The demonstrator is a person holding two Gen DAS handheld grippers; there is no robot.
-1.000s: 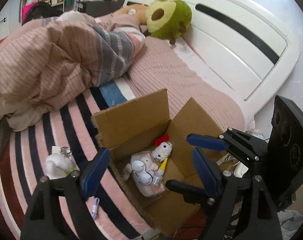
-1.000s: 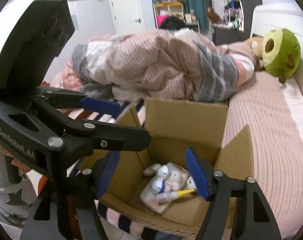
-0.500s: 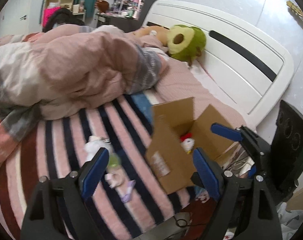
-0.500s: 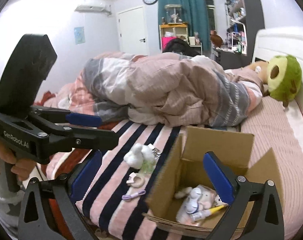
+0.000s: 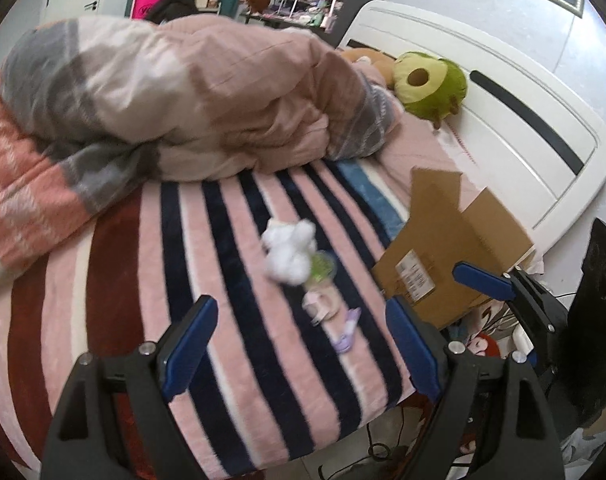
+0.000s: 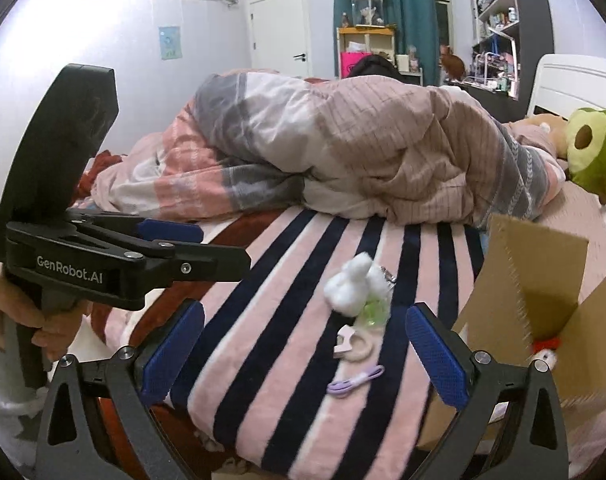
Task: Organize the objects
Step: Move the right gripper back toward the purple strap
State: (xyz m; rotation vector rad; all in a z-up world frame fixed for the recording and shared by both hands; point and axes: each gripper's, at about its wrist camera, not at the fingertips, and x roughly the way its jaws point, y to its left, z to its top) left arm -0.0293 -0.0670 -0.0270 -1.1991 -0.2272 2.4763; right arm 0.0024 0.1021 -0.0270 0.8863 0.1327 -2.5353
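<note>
On the striped blanket (image 5: 231, 264) lie a white fluffy plush (image 5: 289, 250), a green-topped jar (image 5: 323, 268), a pink ring-shaped piece (image 5: 323, 304) and a purple hair tie (image 5: 347, 332). The same items show in the right wrist view: the plush (image 6: 355, 284), the jar (image 6: 373, 312), the ring piece (image 6: 355, 342) and the hair tie (image 6: 355, 380). An open cardboard box (image 5: 451, 252) stands to their right, with a red-bowed toy (image 6: 545, 350) inside. My left gripper (image 5: 299, 356) is open and empty, near the bed's front edge. My right gripper (image 6: 303, 356) is open and empty too.
A bunched pink and grey duvet (image 5: 175, 100) covers the back of the bed. A green avocado plush (image 5: 427, 80) lies by the white headboard (image 5: 523, 112). The left gripper's body (image 6: 103, 256) shows at the left of the right wrist view. Cables lie on the floor (image 5: 383, 452).
Both grippers have pulled back and swung left, away from the box, and now face the loose items on the blanket. Both stay open and empty.
</note>
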